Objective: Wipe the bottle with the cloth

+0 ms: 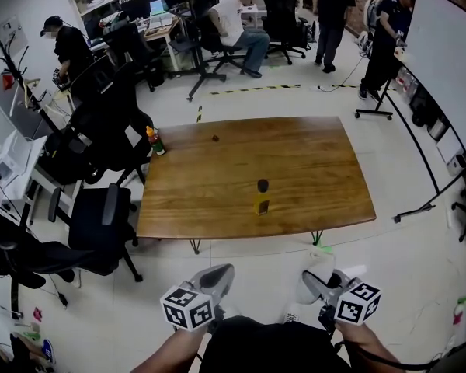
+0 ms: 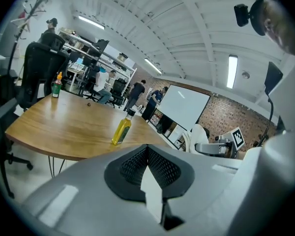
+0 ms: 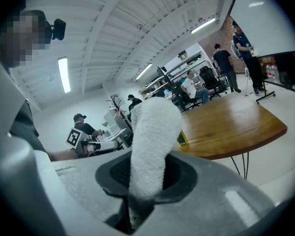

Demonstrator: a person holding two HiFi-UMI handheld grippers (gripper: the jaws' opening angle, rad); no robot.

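- Head view: a bottle [image 1: 262,200] of yellow liquid with a dark cap stands upright on a wooden table [image 1: 311,162], close to the table's front edge and about midway along it.
- Off that front edge, over the floor, the left gripper [image 1: 221,274] and the right gripper [image 1: 320,287] are held side by side, both well apart from the bottle. A white cloth [image 1: 317,266] bulges from the right gripper's tips.
- A second bottle [image 1: 155,141] with an orange cap stands at the table's far-left corner. A black office chair [image 1: 101,217] sits just beside the table's left end. Several people sit or stand at desks beyond the table's far side.
- Left gripper view: the left gripper's jaws are pressed together with nothing between them. Past them the bottle stands upright on the table, near its edge, and a whiteboard [image 2: 187,109] rises beyond the table.
- Right gripper view: the right gripper's jaws pinch the cloth. Its thick fold stands up from between them and blocks the middle of the view.
- A sliver of yellow on the table, at the cloth's right edge, is probably the bottle, though the cloth hides most of it.
- To the cloth's left, away from the table, the left gripper's marker cube shows above a bare forearm.
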